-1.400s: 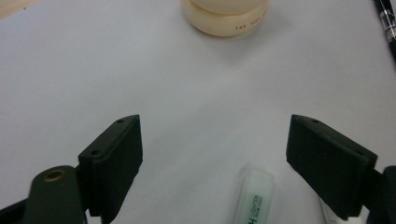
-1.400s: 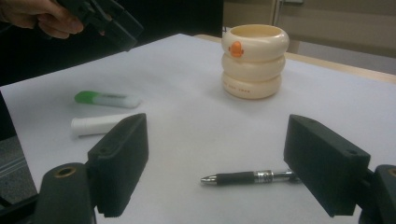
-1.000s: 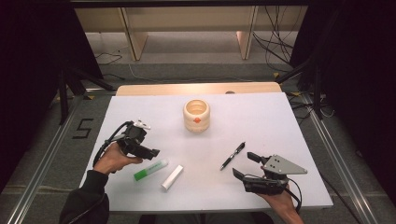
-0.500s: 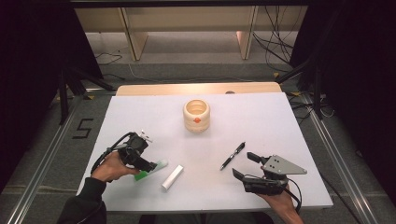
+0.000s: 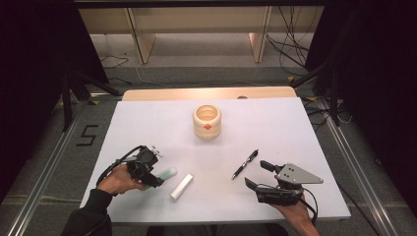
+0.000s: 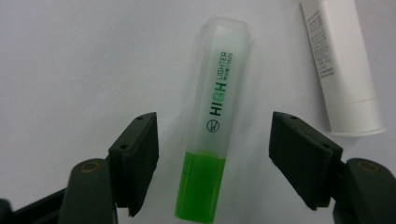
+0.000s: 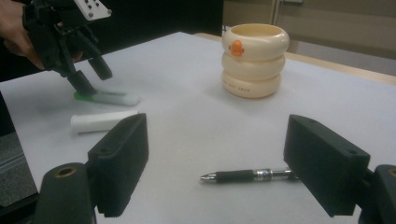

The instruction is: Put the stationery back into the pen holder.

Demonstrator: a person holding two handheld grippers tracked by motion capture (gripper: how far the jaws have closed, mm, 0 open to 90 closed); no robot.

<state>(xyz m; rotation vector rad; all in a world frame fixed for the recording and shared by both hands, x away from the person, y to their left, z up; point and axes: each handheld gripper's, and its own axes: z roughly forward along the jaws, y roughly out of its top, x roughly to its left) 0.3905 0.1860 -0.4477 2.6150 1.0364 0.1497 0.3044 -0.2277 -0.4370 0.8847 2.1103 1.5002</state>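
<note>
Left gripper (image 6: 212, 158) down over green highlighter (image 6: 212, 121), jaws just closing either side of it, pads not yet touching. Highlighter flat on white surface (image 5: 295, 128), just beside white tube (image 5: 181, 187). Right gripper (image 7: 217, 172) wide open, empty, near black pen (image 7: 247, 175).

Left gripper (image 5: 153, 178) tilted down, jaws just closing, pads still apart; right gripper (image 5: 259, 174) level, agape.

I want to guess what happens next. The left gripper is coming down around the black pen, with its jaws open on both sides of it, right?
Not the pen. The left gripper view shows the left gripper straddling the green highlighter, jaws open either side.
</note>
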